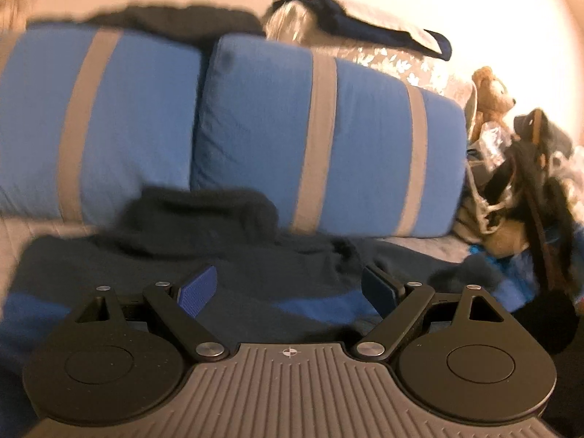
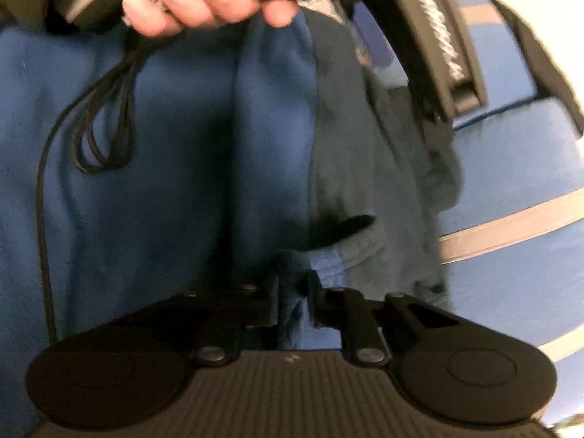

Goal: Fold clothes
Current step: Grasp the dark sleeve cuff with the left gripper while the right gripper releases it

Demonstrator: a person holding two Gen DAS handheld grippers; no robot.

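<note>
A dark grey and blue garment (image 1: 204,255) lies spread on the bed in front of two pillows. My left gripper (image 1: 288,286) hovers just above it, open, with nothing between its blue pads (image 1: 197,290). In the right wrist view my right gripper (image 2: 294,288) is shut on a fold of the blue garment (image 2: 182,168), which fills the view. The garment's dark grey part (image 2: 368,182) hangs to the right. A hand (image 2: 204,2) at the top holds the other gripper's handle and a looped black cord (image 2: 106,124).
Two blue pillows with grey stripes (image 1: 328,138) lean at the back of the bed. A teddy bear (image 1: 491,96) and a pile of bags and straps (image 1: 525,189) crowd the right side. More dark clothing (image 1: 357,25) lies behind the pillows.
</note>
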